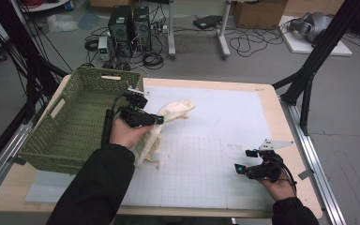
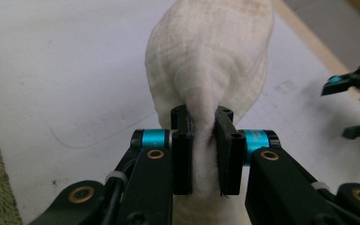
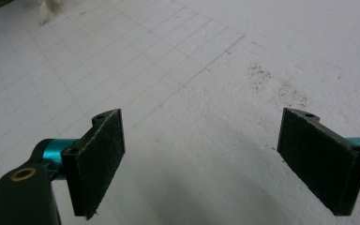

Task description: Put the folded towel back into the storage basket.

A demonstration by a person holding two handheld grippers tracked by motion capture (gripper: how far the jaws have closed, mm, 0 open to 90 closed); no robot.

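Beside green basket [image 1: 82, 117], above white mat [image 1: 215, 136] on table [image 1: 272, 101]: cream cloth [image 1: 166, 119] pinched mid-length by left gripper [image 2: 201, 140] fingers, long axis running from near-left up to far-right, far end toward table centre. Right gripper [image 3: 201, 159] fingers spread wide, nothing between, low over mat, well apart from cloth.

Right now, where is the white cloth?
The cloth hangs from the left gripper over the white mat, just right of the green basket.

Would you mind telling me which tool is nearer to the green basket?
Left. The left tool grips the cream cloth beside the green basket; the right tool hangs open across the mat.
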